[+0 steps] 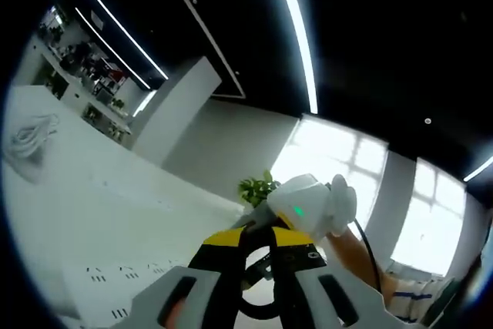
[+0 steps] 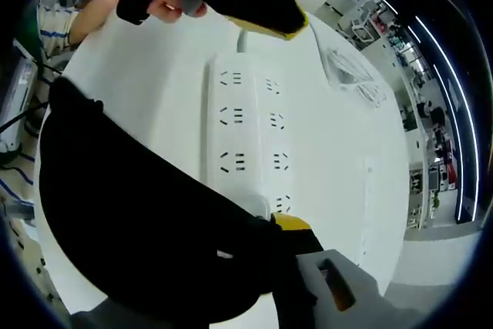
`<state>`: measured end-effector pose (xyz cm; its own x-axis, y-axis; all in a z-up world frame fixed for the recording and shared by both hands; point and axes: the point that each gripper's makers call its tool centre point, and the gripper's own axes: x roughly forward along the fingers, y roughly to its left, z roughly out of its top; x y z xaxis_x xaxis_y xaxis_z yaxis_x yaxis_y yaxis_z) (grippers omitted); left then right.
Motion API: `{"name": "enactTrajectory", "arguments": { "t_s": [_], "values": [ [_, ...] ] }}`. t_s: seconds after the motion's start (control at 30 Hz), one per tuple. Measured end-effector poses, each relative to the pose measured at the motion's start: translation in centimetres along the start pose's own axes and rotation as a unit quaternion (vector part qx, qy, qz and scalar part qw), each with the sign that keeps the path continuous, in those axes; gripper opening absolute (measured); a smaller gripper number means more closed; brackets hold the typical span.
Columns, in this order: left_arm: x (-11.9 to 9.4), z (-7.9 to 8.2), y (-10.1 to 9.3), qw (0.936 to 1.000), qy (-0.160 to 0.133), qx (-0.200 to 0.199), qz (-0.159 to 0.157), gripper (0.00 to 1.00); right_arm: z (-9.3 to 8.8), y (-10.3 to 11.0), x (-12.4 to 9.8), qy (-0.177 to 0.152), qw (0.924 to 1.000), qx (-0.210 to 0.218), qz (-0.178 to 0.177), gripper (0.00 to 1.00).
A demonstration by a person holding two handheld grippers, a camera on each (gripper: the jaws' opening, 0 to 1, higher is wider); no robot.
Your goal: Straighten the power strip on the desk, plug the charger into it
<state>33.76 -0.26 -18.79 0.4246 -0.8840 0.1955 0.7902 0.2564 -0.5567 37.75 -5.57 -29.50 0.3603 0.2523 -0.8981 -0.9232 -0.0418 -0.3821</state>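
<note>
The white power strip [image 2: 246, 140] lies flat on the white desk [image 2: 146, 82], its sockets facing up; no lettering is legible on it. The right gripper [image 2: 296, 256] sits at the strip's near end, jaw opening impossible to tell. In the left gripper view, the left gripper [image 1: 258, 298] is lifted off the desk; whether its jaws are parted cannot be told. A coiled white cable [image 1: 31, 136] lies near the desk's far edge.

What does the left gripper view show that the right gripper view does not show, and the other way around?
Left gripper view: ceiling light strips, a bright window and a green plant.

Right gripper view: the socket rows on the power strip seen plainly, the left claw at the top, and a striped sleeve.

Shared: the white desk, the power strip, and the bundle of white cable lying on the desk.
</note>
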Motion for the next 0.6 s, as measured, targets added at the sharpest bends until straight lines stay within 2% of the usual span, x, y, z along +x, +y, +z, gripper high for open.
{"name": "enactTrajectory", "arguments": {
  "t_s": [0.47, 0.6],
  "values": [
    [-0.2, 0.2, 1.1, 0.9998, -0.003, -0.009, 0.016, 0.11, 0.3, -0.6, -0.2, -0.06, 0.998, 0.011, -0.019, 0.24],
    [-0.2, 0.1, 1.3, 0.9998, -0.001, -0.01, 0.018, 0.11, 0.4, -0.7, -0.2, -0.065, 0.9975, 0.01, -0.027, 0.24]
  ]
}}
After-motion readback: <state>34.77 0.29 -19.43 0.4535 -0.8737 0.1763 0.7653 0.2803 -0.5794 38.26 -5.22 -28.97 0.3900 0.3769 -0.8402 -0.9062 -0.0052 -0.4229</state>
